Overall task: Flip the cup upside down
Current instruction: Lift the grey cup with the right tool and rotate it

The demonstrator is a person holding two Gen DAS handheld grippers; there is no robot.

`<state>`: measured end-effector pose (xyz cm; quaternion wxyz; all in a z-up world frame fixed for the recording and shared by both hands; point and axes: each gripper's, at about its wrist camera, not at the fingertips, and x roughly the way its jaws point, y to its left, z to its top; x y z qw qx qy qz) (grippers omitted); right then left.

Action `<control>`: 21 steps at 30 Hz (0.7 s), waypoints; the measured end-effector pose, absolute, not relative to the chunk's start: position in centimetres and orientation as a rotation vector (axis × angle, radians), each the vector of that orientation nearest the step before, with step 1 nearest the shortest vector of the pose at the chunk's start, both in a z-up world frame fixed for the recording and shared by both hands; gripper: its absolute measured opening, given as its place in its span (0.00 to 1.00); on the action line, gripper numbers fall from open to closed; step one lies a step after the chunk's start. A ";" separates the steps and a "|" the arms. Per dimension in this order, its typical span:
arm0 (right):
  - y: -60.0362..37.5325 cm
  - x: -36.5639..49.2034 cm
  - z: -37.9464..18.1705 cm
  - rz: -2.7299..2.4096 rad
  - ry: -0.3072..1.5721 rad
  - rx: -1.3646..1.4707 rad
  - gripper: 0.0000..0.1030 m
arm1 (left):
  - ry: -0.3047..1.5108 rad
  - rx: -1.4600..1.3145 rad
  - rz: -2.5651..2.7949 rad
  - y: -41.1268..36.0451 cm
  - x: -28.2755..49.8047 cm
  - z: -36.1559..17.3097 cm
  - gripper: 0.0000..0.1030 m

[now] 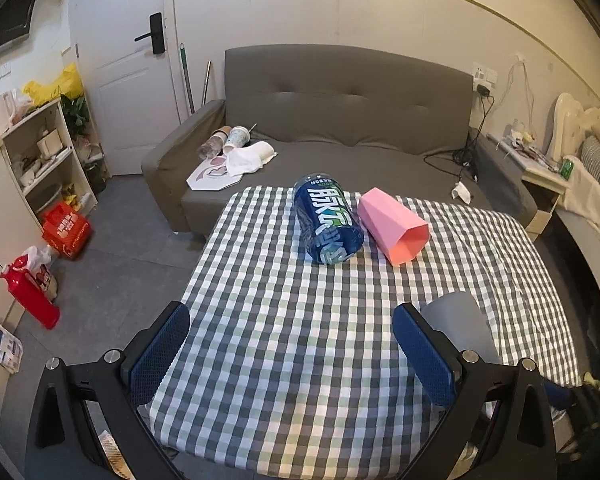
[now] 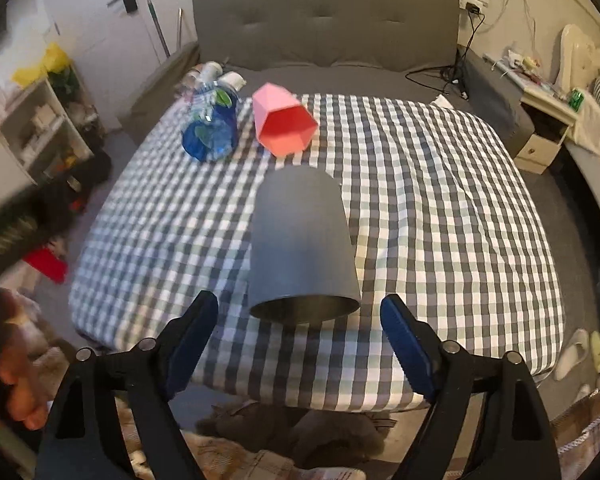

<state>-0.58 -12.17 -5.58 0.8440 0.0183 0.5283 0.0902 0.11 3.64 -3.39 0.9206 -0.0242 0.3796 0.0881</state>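
A grey cup (image 2: 302,246) lies on its side on the checked tablecloth (image 2: 440,208), its open mouth facing my right gripper (image 2: 298,314). That gripper is open and empty, its jaws just short of the cup's rim on either side. In the left wrist view the grey cup (image 1: 460,326) shows partly behind the right finger of my left gripper (image 1: 290,322), which is open and empty over the near part of the table. A pink faceted cup (image 1: 394,226) also lies on its side at the far end, and it shows in the right wrist view (image 2: 284,120).
A blue-labelled plastic bottle (image 1: 328,222) lies beside the pink cup; it shows in the right wrist view (image 2: 212,128). A grey sofa (image 1: 340,120) stands behind the table. Shelves (image 1: 40,152) and red items (image 1: 66,230) are on the left, a bedside cabinet (image 2: 548,120) on the right.
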 end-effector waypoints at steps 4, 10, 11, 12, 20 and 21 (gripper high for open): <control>-14.3 -1.4 -3.6 0.175 1.080 0.022 0.81 | 0.808 -0.016 0.171 2.1 0.6 -3.9 1.00; -18.9 -0.8 -1.6 0.080 1.005 -0.012 0.81 | 0.849 -0.002 0.076 -1.1 1.5 -3.8 1.00; -19.6 -0.5 -1.2 0.072 0.983 -0.023 0.81 | 0.855 -0.006 0.056 -1.7 1.7 -3.8 1.00; -20.3 0.0 -0.9 0.054 0.957 -0.051 0.81 | 0.859 -0.010 0.044 -2.0 1.8 -3.8 1.00; -23.3 3.1 -2.0 0.035 0.921 -0.071 0.81 | 0.972 -0.043 -0.026 -5.5 4.3 -6.1 1.00; -23.5 3.5 -2.4 0.040 0.932 -0.068 0.81 | 0.992 -0.053 -0.032 -5.7 4.7 -6.6 1.00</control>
